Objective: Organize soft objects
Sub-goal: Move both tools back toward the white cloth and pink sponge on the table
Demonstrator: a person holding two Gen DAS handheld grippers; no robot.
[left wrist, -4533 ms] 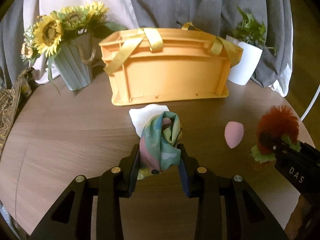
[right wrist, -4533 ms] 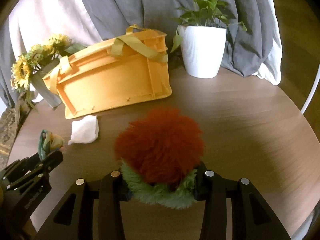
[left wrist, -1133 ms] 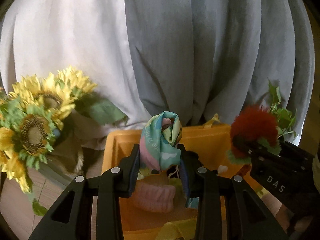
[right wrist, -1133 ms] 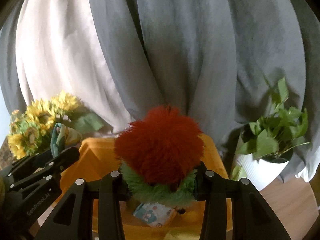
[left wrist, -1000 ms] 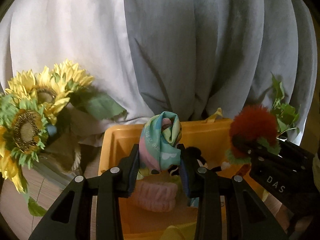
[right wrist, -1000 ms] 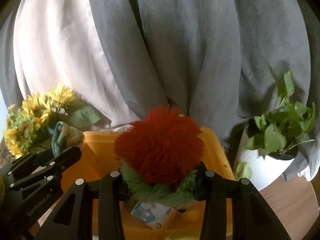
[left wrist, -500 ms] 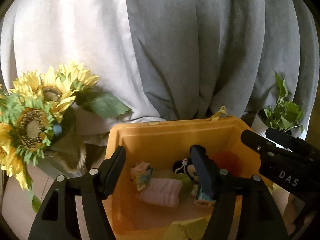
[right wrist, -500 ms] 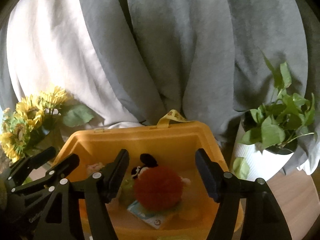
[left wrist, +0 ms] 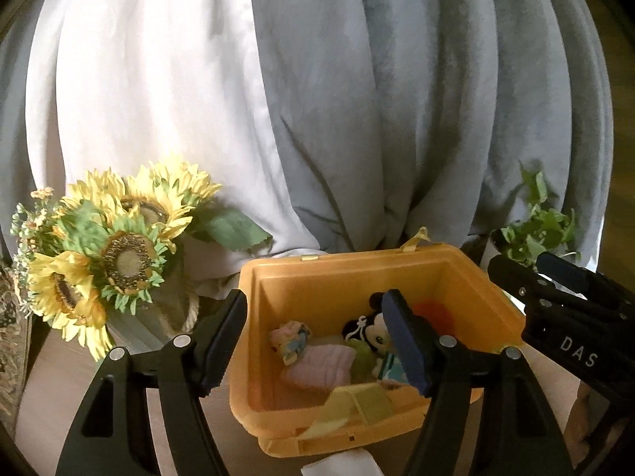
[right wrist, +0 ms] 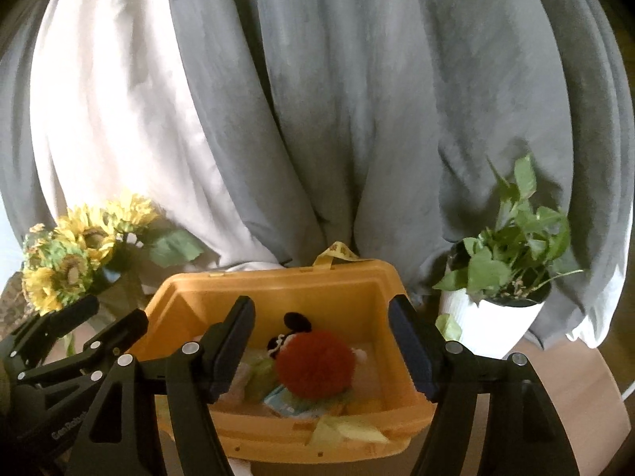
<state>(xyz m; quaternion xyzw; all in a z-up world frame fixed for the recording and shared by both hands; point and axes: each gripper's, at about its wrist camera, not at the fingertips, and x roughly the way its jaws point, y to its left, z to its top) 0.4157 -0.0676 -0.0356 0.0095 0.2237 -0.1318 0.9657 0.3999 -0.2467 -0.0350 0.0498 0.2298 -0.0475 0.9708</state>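
Note:
An orange plastic bin (left wrist: 329,273) with yellow straps stands on the wooden table; it also shows in the right wrist view (right wrist: 274,281). Inside lie a rolled pastel scarf (left wrist: 291,335), a pink cloth (left wrist: 321,369), a black-eared mouse plush (left wrist: 369,329) and a red fluffy ball (right wrist: 315,365). My left gripper (left wrist: 317,341) is open and empty above the bin's near left part. My right gripper (right wrist: 321,349) is open and empty above the bin, over the red ball. A white cloth (left wrist: 345,466) lies on the table in front of the bin.
A vase of sunflowers (left wrist: 115,250) stands left of the bin. A white pot with a green plant (right wrist: 500,313) stands to its right. Grey and white curtains (right wrist: 317,119) hang close behind. The round table's edge (right wrist: 611,388) curves at the right.
Both grippers opened above the bin. The scarf dropped from the left one and the red fluffy ball from the right one; both now lie inside the bin.

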